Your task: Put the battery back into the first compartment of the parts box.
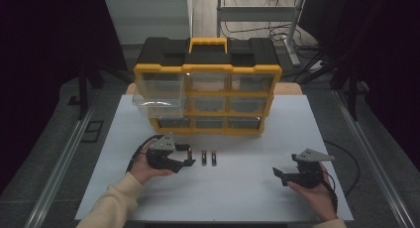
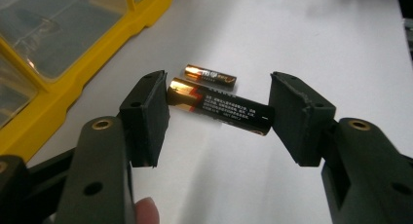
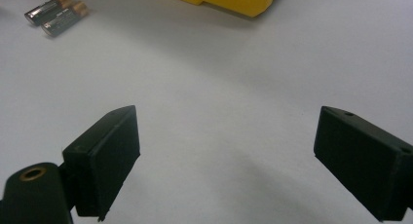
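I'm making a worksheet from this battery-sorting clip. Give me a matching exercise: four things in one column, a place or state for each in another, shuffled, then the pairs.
Things
1. left gripper
2. right gripper
3. top-left drawer of the yellow organizer
4. two batteries

Places or states
A. pulled out
B. lying side by side on the white table
C. jaws apart over bare table
D. closed lengthwise on a battery

Pairs: 1-D, 2-C, 3-A, 4-B

Between my matt black rubbery pads (image 2: 146, 119) sits a glossy black-and-copper battery (image 2: 221, 107); beyond them, a smooth matt white tabletop (image 2: 302, 48) and shiny yellow plastic organizer (image 2: 58, 102) with clear drawers
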Demonstrator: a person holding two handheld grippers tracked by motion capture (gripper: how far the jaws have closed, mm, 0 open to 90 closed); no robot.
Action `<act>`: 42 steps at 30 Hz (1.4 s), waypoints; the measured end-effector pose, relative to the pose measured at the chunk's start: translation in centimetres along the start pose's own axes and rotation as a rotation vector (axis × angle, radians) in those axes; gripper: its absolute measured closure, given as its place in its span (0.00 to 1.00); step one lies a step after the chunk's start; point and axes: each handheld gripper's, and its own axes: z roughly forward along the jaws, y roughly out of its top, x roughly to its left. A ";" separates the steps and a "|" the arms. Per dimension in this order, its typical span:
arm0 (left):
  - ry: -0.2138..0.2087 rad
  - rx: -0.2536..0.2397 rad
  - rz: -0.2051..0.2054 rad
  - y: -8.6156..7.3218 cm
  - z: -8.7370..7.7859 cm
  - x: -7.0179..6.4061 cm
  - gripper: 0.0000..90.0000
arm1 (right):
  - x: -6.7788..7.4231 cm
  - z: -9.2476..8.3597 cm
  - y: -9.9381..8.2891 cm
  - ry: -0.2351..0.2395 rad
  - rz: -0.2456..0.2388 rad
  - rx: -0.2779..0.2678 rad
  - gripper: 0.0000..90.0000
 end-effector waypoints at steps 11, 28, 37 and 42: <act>-0.005 -0.086 -0.005 0.2 -1.9 -0.1 0.46 | 0.0 0.0 0.0 -0.004 -0.001 0.002 0.11; -0.009 -0.163 -0.012 0.9 -3.2 -0.6 0.46 | 0.0 0.0 0.0 -0.006 -0.003 0.003 0.11; -0.006 -0.218 -0.020 1.3 -4.0 -0.7 0.47 | 0.0 0.0 0.0 -0.011 0.000 0.001 0.11; 0.009 -0.252 -0.012 1.7 -4.4 -1.1 0.46 | 0.0 0.0 0.0 -0.011 0.000 0.002 0.11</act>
